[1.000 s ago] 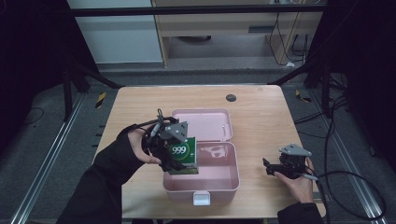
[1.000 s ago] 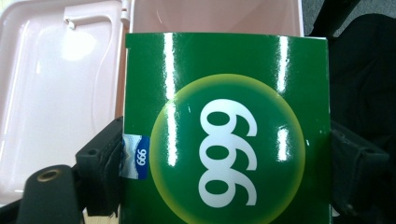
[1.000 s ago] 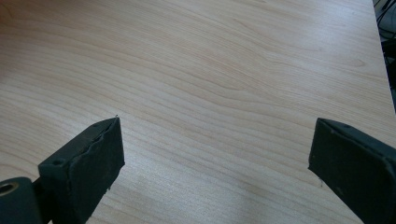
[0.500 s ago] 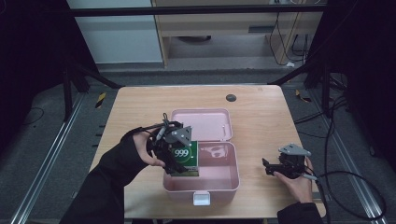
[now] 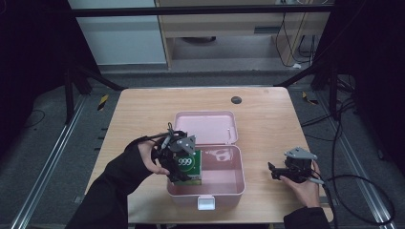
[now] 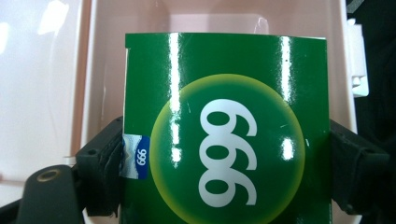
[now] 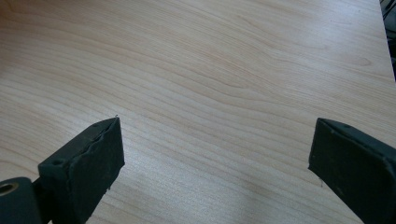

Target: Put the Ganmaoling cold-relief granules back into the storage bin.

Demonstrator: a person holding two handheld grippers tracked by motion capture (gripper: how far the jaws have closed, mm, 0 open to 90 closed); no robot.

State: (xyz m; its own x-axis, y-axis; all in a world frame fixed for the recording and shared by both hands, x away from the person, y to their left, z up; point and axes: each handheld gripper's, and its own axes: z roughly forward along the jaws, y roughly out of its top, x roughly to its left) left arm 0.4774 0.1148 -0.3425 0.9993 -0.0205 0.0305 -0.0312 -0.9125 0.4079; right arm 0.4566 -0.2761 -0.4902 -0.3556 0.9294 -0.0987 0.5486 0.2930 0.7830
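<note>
Left gripper (image 6: pixel 224 186) jaws clamp green box (image 6: pixel 224 130) printed "999", over pink case (image 5: pixel 229 179). Right gripper (image 7: pixel 215 163) jaws wide, above bare surface (image 7: pixel 210 70).

Left claw (image 5: pixel 184 164) clamped, pointing down; right claw (image 5: pixel 273 171) open, level.

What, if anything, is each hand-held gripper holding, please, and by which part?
The left hand-held gripper clamps the glossy green "999" carton by its two side edges; the right hand-held gripper holds nothing.
</note>
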